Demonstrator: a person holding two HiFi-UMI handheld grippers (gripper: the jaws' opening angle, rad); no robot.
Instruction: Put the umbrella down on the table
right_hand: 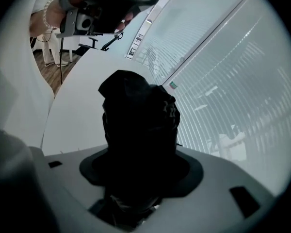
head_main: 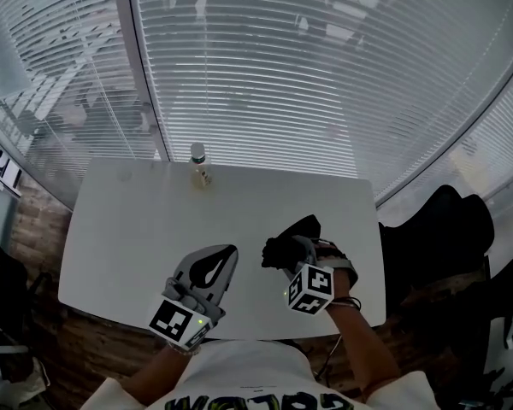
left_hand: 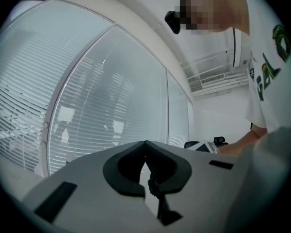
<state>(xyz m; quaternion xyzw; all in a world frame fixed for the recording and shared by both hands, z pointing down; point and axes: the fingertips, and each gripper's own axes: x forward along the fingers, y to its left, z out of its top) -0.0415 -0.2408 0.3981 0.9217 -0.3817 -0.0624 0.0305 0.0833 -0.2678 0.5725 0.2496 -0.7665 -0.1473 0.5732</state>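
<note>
A folded black umbrella [head_main: 295, 233] is pinched in the right claw [head_main: 295, 259], low over the white desk [head_main: 137, 229], nearer the person than the small bottle [head_main: 199, 165] and to its right. Whether it touches the desk is unclear. The left claw [head_main: 227, 254], pressed together and empty, hangs straight in front of the bottle. Setting down and letting go appear to remain.

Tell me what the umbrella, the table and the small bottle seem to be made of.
Umbrella: probably woven fabric, matt black; it looks soft and creased in its folded bundle.
Table: smooth, even white top, maybe laminate or painted board; not certain.
Bottle: clear body with a pale cap, plastic or glass; too small to tell.
</note>
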